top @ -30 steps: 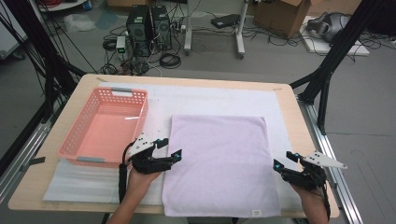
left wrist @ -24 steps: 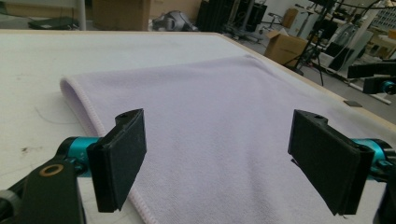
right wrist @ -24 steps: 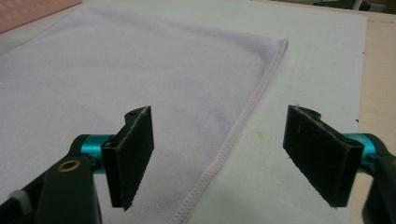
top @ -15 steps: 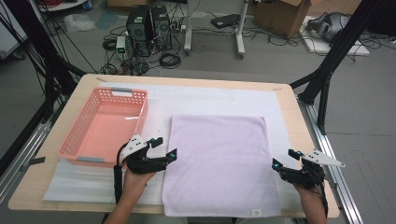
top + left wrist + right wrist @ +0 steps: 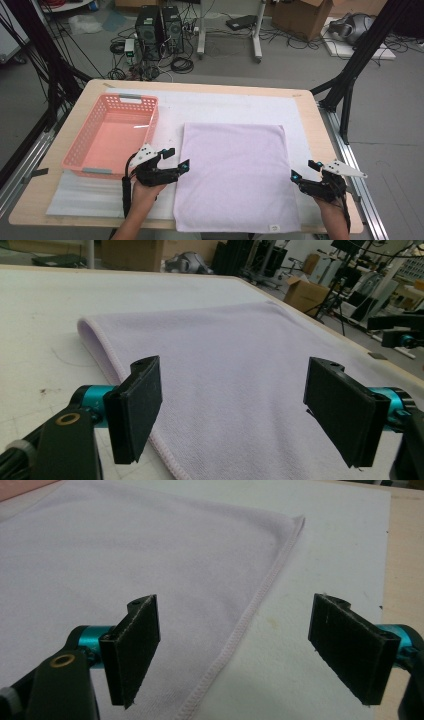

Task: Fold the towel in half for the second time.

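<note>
Towel lies flat on the table, long axis running near to far, right of the basket. Left gripper, jaws wide apart and empty, sits at the towel's left hem; right gripper, equally spread and empty, at its right hem. Each hem lies between its gripper's jaws. Small tag at the near edge, writing illegible.

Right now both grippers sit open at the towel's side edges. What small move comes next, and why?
Probably lower both until each hemmed edge sits between the jaws, then close. The left gripper and right gripper straddle the lilac towel, which lies flat and ungrasped.
</note>
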The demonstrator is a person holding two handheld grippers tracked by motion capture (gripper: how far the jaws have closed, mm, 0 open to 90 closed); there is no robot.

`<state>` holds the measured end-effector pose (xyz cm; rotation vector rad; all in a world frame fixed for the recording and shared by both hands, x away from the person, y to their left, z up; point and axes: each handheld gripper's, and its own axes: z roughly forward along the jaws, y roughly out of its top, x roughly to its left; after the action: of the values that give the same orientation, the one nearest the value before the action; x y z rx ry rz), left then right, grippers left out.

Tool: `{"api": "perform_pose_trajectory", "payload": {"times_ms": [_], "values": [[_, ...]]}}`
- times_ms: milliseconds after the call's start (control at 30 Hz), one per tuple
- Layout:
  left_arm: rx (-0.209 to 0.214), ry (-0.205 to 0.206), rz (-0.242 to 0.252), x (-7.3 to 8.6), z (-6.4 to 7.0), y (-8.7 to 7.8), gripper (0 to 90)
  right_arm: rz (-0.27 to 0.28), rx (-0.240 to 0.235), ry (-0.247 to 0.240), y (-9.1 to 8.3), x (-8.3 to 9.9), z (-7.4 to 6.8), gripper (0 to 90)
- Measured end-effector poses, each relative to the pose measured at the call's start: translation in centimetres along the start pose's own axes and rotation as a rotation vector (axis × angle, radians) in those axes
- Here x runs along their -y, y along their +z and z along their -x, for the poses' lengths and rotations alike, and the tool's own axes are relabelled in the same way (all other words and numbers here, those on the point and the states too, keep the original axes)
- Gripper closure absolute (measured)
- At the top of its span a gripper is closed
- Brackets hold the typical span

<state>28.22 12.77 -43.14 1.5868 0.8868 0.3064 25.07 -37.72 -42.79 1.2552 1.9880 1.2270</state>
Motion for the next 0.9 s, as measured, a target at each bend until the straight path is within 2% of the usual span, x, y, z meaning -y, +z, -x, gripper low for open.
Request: {"api": "perform_pose_trajectory", "payload": {"times_ms": [67,133,167,267,367,533,600,667,733,800,900], "values": [[-0.004,0.001,-0.006,0.0,-0.1,0.1,23.8,-0.001,0.0,0.011,0.2,0.1,0.1,19.6],[-0.005,0.022,-0.012,0.1,-0.1,0.1,23.6,-0.008,-0.005,0.015,0.3,0.2,0.1,19.6],[-0.003,0.027,-0.01,0.2,-0.1,0.2,23.6,-0.015,-0.008,0.004,0.3,0.2,0.1,19.6],[0.03,0.013,-0.019,0.3,-0.1,0.3,22.6,-0.034,-0.016,-0.014,0.6,0.2,0.1,19.5],[-0.014,0.061,-0.032,0.5,0.3,0.6,22.4,-0.051,-0.032,-0.004,0.9,0.2,0.1,18.9],[-0.058,0.043,-0.05,-0.1,0.1,1.4,21.8,-0.063,-0.023,-0.013,1.5,-0.2,0.6,18.7],[-0.055,0.035,-0.042,-0.3,-0.1,1.6,18.7,-0.065,-0.023,0.026,1.7,-0.3,1.3,18.7],[-0.071,0.043,-0.065,-0.6,-0.4,1.8,20.1,-0.067,-0.037,0.058,1.7,-0.4,1.7,18.7],[-0.073,0.035,-0.083,-1.2,-0.9,2.2,20.0,-0.07,-0.04,0.063,1.8,-0.5,1.9,18.7],[-0.066,0.014,-0.08,-1.8,-1.3,2.6,22.4,-0.077,-0.044,0.067,1.8,-0.9,2.1,18.7],[-0.089,0.005,-0.097,-2.9,-1.9,3.5,22.5,-0.084,-0.052,0.07,2.1,-1.4,2.2,19.0]]}}
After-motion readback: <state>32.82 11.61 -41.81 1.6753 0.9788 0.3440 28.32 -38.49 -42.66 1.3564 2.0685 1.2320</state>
